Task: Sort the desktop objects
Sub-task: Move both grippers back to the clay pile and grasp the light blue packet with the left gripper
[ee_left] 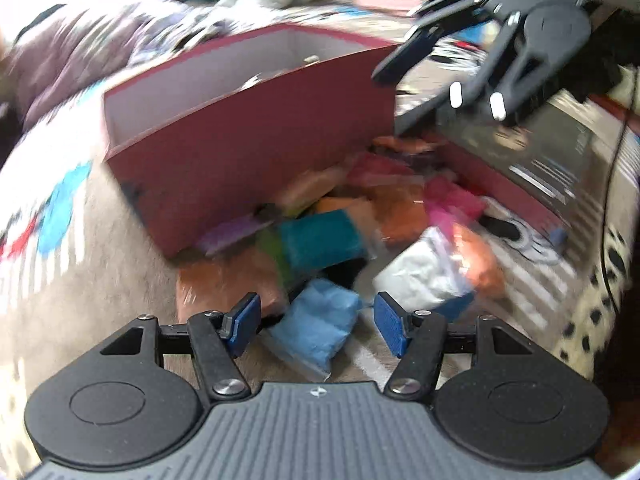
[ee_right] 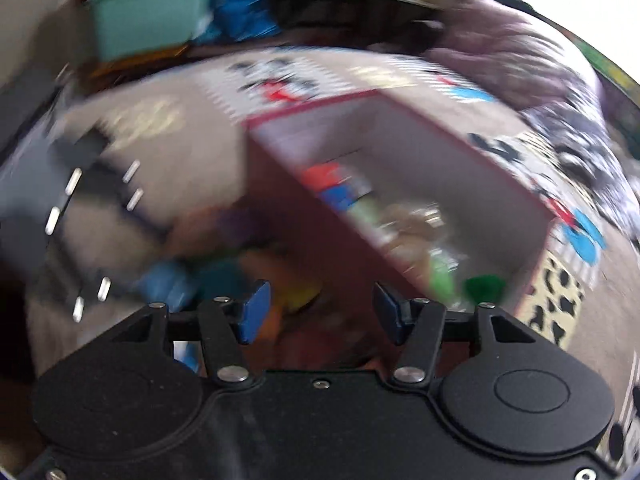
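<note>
Cartoon-print bedspread (ee_left: 80,280); open red cardboard box (ee_left: 256,140) centre frame. Left gripper (ee_left: 316,326) and right gripper (ee_right: 320,312) both open, empty. Blur risks misgrasping light-blue clay bag (ee_left: 320,328).

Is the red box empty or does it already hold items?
Not empty. The right wrist view shows the red box open-topped with several blurred colourful items along its inner wall.

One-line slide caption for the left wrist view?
Open left gripper hovers over light-blue bagged clay packet beside dark-red open cardboard box.
</note>
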`<move>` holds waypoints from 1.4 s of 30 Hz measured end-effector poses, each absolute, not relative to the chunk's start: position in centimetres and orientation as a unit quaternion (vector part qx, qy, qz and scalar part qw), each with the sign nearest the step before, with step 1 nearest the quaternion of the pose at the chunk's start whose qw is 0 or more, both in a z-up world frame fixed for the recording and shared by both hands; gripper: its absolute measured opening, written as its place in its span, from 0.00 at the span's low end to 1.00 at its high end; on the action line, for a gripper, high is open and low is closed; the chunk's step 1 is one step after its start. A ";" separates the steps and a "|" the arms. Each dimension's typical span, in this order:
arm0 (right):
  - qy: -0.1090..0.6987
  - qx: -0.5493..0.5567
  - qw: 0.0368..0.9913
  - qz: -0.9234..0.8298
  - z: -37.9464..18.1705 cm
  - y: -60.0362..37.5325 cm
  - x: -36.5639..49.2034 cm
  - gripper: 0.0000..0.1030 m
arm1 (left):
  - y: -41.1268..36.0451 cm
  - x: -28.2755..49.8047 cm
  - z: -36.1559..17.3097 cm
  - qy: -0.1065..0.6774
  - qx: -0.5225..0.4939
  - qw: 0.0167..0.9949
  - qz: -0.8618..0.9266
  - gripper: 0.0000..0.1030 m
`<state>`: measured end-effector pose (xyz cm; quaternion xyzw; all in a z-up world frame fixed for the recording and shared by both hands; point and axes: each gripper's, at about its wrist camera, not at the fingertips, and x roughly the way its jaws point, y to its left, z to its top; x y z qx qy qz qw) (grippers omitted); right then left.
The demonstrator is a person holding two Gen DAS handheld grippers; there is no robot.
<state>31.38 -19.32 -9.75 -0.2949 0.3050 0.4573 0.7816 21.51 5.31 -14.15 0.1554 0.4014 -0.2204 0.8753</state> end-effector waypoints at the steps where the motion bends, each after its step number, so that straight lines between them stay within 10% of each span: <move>1: 0.303 -0.304 0.771 0.470 -10.0 -19.3 30.6 0.55 | 5.0 21.4 -14.1 0.400 0.166 0.871 -0.231 0.60; 42: 0.264 -0.508 0.568 0.591 -16.5 -19.9 21.4 0.58 | 4.4 24.0 -17.1 0.475 0.172 0.819 -0.273 0.60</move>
